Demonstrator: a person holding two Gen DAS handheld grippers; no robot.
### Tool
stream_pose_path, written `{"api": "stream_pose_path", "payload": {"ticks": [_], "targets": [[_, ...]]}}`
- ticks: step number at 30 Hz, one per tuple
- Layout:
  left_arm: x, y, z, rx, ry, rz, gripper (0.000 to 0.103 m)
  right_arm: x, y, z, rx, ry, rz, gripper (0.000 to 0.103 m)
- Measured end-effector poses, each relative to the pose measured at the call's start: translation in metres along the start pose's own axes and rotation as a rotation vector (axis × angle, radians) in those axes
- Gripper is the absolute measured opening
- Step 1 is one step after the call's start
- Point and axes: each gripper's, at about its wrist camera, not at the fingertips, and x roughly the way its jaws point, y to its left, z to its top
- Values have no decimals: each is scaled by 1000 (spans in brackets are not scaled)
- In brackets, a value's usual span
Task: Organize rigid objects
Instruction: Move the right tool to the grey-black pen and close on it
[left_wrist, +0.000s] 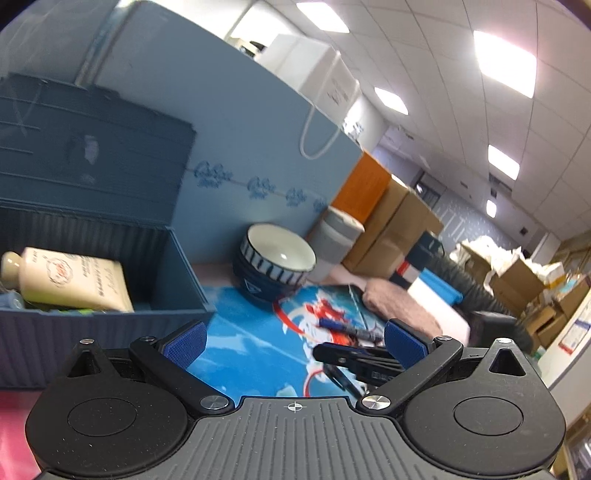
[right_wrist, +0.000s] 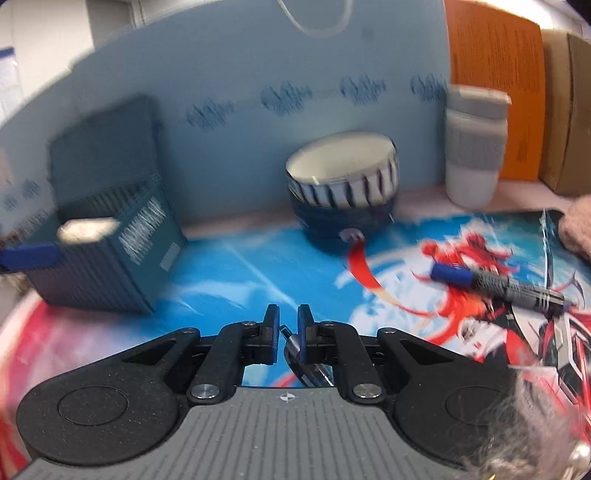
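Gripping a pen (right_wrist: 295, 350) in my right gripper (right_wrist: 288, 332), jaws closed on it above the mat (right_wrist: 229, 273). My left gripper (left_wrist: 293, 343) is open, empty. A marker (right_wrist: 495, 286) lies by the mat's right edge; box (left_wrist: 122, 273) with bottle (left_wrist: 70, 280) at its left, bowl (right_wrist: 343, 199) at back.

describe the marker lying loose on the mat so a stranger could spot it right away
Start at the blue and red printed mat and find the dark blue striped bowl at its back. In front and right of it lies a grey marker with a blue cap, flat on the red artwork. Nothing else loose there is that slim.
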Motion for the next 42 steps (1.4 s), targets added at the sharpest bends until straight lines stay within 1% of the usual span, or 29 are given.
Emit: {"api": "stream_pose_path", "payload": {"ticks": [2,3,9,11,12,14,15,16,18,20,22,24,30,34,36,37,38,39,40,41,42], "targets": [[-6,3,3,-11,-22,1,103,-13,10,5,-18,-43,18,8],[-9,5,6,-16,-33,2,103,-19,16,8,-26,-64,27,5],[-32,17,17,-59,-111,3,103,-46,46,23,-64,-174,57,4],[-39,22,20,-76,-134,8,103,-47,57,26,-131,-172,47,4],[-42,24,22,-83,-144,10,103,-44,63,25,-171,-145,59,4],[-47,27,23,-100,-160,6,103,-34,69,22,-241,-102,35,9],[-49,28,24,-107,-163,0,103,-27,71,19,-277,-78,12,16],[-49,29,25,-109,-164,-4,103,-21,70,16,-286,-53,-9,30],[-47,28,25,-105,-158,-5,103,-10,64,11,-274,-5,-23,43],[-44,27,25,-100,-146,-6,103,0,56,6,-274,24,-69,44],[-41,25,24,-94,-135,-5,103,8,47,2,-274,46,-112,53],[-39,24,23,-88,-129,-2,103,15,37,1,-274,69,-149,56],[-34,28,21,-101,-121,13,103,39,7,-9,-284,139,-233,56],[-31,29,20,-102,-111,21,103,47,-12,-2,-182,129,-169,55],[-30,30,20,-103,-107,25,103,52,-26,2,-85,133,-111,56],[-30,31,20,-104,-107,27,103,53,-31,4,-48,120,-96,55],[-30,32,21,-106,-108,27,103,54,-35,6,-16,112,-86,52],[-30,33,21,-109,-108,27,103,54,-37,6,-3,109,-90,43],[-30,34,21,-112,-109,26,103,53,-37,6,-19,110,-111,32],[-31,34,21,-114,-109,26,103,53,-34,6,-48,114,-134,28],[-31,34,21,-116,-110,27,103,52,-32,5,-71,118,-151,19]]}}
